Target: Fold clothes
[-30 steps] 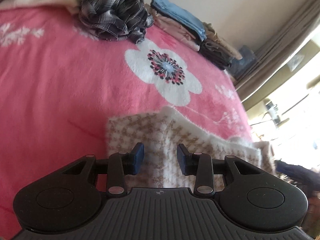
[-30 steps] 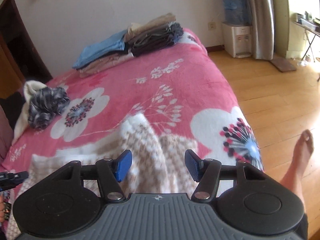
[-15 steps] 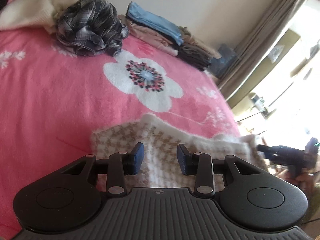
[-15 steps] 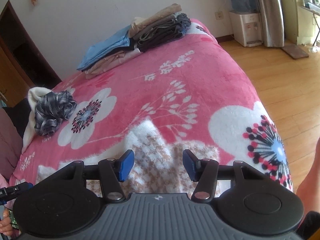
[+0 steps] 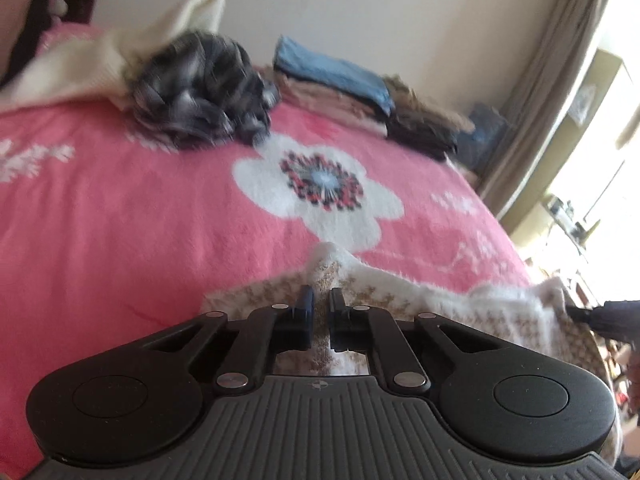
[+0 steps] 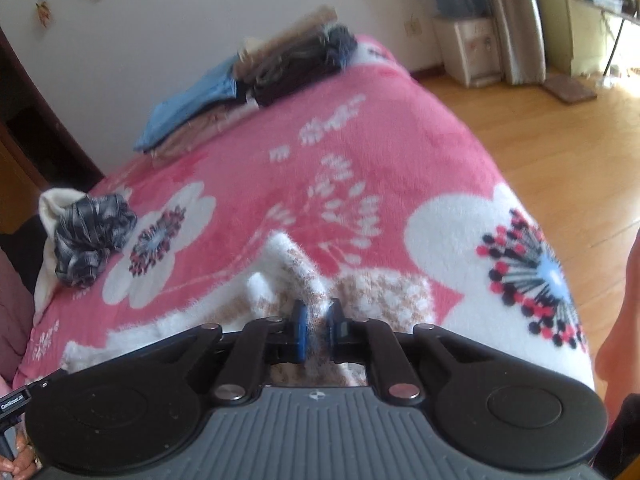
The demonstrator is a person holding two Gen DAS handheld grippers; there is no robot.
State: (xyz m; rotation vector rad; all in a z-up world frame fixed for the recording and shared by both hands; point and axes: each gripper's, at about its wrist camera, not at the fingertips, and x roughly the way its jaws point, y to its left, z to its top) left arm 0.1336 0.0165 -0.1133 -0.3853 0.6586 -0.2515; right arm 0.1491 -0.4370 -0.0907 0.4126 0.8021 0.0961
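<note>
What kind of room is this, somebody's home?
Most likely a bedroom in a home. A bed with a pink floral blanket fills the view, folded clothes are stacked at its far end, and there is a wooden floor with a curtain by a bright window.

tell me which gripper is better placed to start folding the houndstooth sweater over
Neither clearly: the left gripper and right gripper are each shut on a pinched ridge of the houndstooth sweater, so lifting together looks best.
</note>
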